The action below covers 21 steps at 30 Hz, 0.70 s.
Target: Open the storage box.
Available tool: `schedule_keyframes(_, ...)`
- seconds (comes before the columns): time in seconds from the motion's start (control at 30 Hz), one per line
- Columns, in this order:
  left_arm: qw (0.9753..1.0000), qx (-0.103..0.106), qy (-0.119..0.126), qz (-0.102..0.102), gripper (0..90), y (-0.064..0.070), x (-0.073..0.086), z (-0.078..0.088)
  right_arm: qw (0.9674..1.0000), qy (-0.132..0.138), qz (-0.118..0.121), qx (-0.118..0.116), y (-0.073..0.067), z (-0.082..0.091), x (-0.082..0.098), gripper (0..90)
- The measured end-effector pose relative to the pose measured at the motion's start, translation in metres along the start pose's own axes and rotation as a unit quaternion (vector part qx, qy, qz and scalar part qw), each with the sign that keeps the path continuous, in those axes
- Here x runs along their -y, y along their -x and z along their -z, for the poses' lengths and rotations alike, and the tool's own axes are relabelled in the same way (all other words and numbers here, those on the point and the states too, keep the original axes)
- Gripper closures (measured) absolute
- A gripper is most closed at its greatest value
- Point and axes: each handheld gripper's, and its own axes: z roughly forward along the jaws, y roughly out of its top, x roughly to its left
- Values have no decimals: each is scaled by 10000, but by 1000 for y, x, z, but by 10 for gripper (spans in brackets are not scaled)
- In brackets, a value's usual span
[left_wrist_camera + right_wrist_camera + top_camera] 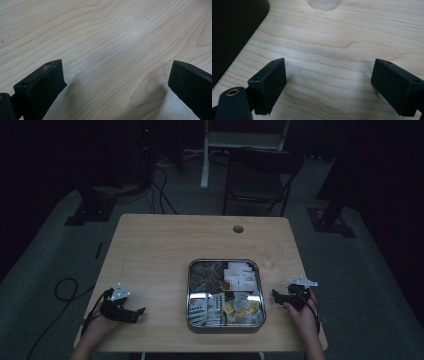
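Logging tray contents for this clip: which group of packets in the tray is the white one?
The stack in the far right corner of the metal tray: the white packets. The near-right packets are yellowish, and those on the left look darker or black-printed.

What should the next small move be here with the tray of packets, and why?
Probably bring the right hand-held gripper a little leftward over the tray to reach the packets. Both it and the left hand-held gripper rest on the table with jaws wide open and empty, and the right one lies nearer the tray's rim.
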Motion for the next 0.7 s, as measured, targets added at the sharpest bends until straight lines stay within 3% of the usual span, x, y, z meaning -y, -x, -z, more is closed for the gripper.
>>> schedule_keyframes(0.1,10000,8,8,-11,11,0,-1,0,10000,0,1,0,0,0,0,123)
schedule_keyframes(0.13,9999,43,8,-127,11,3,-8,1,10000,1,1,0,0,0,0,122)
schedule_keyframes(0.4,9991,189,130,-343,11,18,-25,2,10000,0,1,0,0,0,0,122)
schedule_keyframes(0.7,9970,478,222,-569,11,31,-46,2,10000,1,3,-1,0,0,0,123)
